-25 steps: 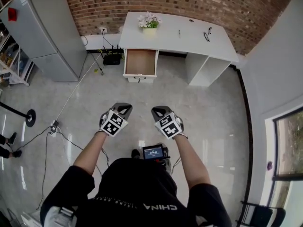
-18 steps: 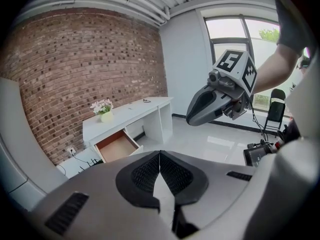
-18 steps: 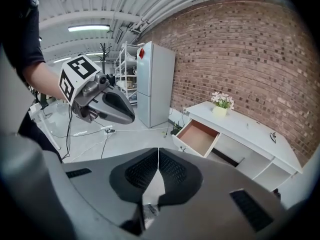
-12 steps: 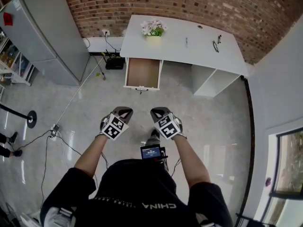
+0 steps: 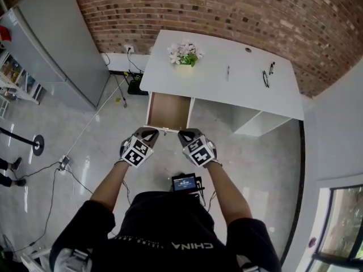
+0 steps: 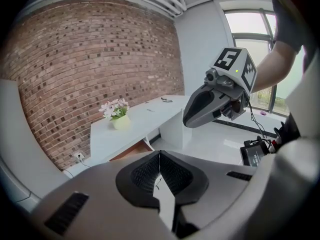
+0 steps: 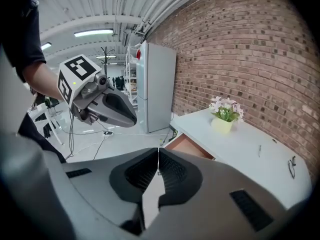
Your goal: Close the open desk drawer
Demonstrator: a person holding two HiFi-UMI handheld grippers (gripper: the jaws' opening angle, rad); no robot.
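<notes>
The room has a red brick wall (image 5: 238,10), a shiny grey floor (image 5: 74,140) and a tall grey fridge (image 5: 51,44) far off to the left of the jaws. One white desk (image 5: 238,92) stands against the wall, ahead of both grippers. It has one drawer (image 5: 169,111). The drawer is pulled open and is brown inside. Its front edge lies just ahead of the jaw tips, between the two grippers. It is hard to tell if the tips touch it. On the desk top, past the drawer, sit one pot of flowers (image 5: 184,57), one pen (image 5: 228,72) and two small dark things (image 5: 265,79) further right. There are two grippers, side by side and near each other. The left gripper (image 5: 148,132) has its jaws pressed together with nothing in them. The right gripper (image 5: 186,134) is the same, with jaws together and holding nothing
</notes>
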